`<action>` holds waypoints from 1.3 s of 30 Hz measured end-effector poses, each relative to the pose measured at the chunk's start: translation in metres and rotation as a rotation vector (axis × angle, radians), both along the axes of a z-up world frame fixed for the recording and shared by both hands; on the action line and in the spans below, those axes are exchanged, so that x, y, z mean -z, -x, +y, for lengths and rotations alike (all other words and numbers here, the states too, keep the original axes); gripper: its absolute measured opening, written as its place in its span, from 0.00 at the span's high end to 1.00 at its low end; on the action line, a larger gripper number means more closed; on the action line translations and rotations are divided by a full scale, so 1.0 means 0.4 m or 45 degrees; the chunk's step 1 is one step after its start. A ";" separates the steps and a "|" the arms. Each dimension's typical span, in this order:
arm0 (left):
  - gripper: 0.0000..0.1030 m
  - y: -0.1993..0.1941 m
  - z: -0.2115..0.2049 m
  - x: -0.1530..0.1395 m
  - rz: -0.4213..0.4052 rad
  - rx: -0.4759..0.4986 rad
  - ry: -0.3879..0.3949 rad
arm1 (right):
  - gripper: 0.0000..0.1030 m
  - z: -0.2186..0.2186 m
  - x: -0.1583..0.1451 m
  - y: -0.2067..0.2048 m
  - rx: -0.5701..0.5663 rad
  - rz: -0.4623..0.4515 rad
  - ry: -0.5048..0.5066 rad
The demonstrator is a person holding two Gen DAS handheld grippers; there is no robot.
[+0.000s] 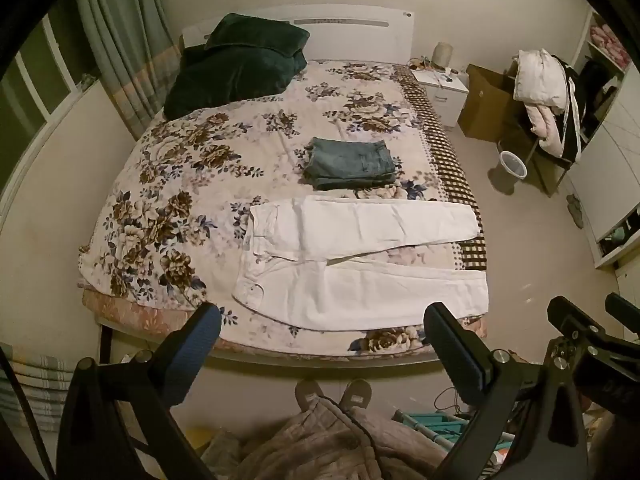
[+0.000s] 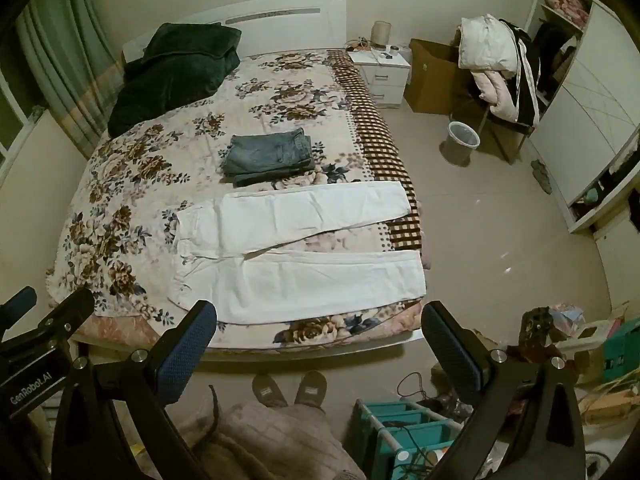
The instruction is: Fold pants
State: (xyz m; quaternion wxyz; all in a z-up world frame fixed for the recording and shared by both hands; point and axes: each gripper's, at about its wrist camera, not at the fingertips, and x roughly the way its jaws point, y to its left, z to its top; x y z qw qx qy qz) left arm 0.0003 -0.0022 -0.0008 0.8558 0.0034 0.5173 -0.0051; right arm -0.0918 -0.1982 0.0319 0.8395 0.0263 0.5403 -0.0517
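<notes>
White pants (image 1: 360,256) lie flat and unfolded on the floral bed (image 1: 192,176), waist to the left, both legs spread toward the right edge. They show in the right wrist view (image 2: 296,248) too. Folded blue jeans (image 1: 350,164) sit further back on the bed, also seen in the right wrist view (image 2: 268,156). My left gripper (image 1: 324,320) is open and empty, held above the bed's near edge. My right gripper (image 2: 316,320) is open and empty, also short of the pants. The right gripper shows at the left view's right edge (image 1: 588,328).
Dark green pillows (image 1: 236,68) lie at the bed's head. A white nightstand (image 2: 384,76), a cardboard box (image 2: 432,76), a bin (image 2: 460,142) and a clothes-laden chair (image 2: 500,72) stand right of the bed. A teal rack (image 2: 400,432) and clutter lie on the near floor by the person's feet.
</notes>
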 end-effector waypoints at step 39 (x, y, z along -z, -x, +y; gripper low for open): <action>0.00 -0.005 -0.053 -0.048 -0.026 0.007 -0.006 | 0.00 -0.014 -0.028 -0.002 -0.001 -0.014 -0.024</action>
